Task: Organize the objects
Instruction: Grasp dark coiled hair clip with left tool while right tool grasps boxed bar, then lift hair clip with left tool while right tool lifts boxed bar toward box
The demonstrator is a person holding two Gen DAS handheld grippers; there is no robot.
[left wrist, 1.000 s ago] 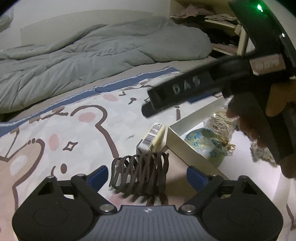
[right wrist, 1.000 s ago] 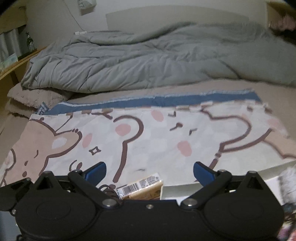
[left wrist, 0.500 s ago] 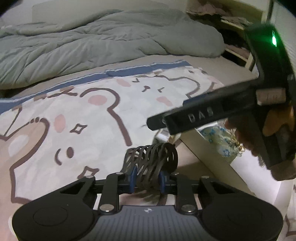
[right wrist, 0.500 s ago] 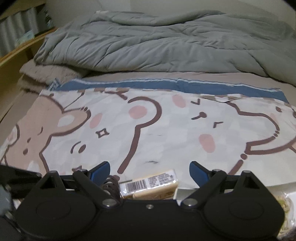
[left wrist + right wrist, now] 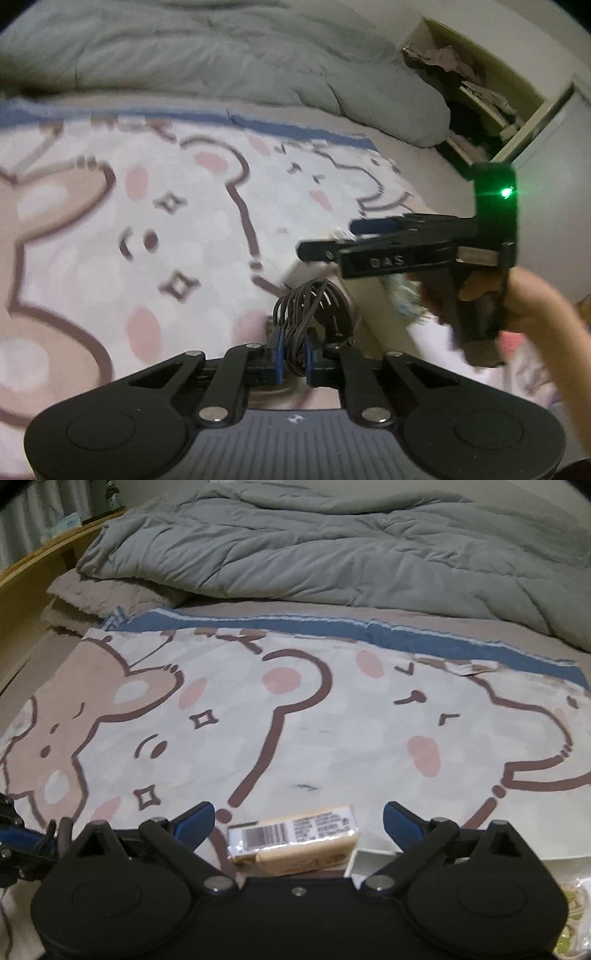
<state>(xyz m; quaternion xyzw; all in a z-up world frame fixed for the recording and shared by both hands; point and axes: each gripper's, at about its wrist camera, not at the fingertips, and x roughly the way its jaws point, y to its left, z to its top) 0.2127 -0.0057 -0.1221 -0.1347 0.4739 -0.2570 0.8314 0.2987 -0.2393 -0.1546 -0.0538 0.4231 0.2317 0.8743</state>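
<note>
The left gripper (image 5: 291,360) pinched the dark wavy plastic hair claw (image 5: 314,310). The right gripper (image 5: 299,821), jaws opening, straddled the unpicked cream barcoded packet (image 5: 295,840). The white cardboard box (image 5: 369,860) at five o'clock probably awaited both.

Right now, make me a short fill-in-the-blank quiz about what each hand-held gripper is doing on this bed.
1. The left hand-held gripper is shut on the dark brown wavy plastic ____.
2. The right hand-held gripper has its jaws opening, with the cream wrapped bar that bears a printed ____ lying between them, untouched.
3. The cartoon bear blanket has a band of ____ along its far edge.
4. Behind the blanket lies a rumpled ____ quilt.

Missing words: hair claw; barcode; blue; grey
</note>
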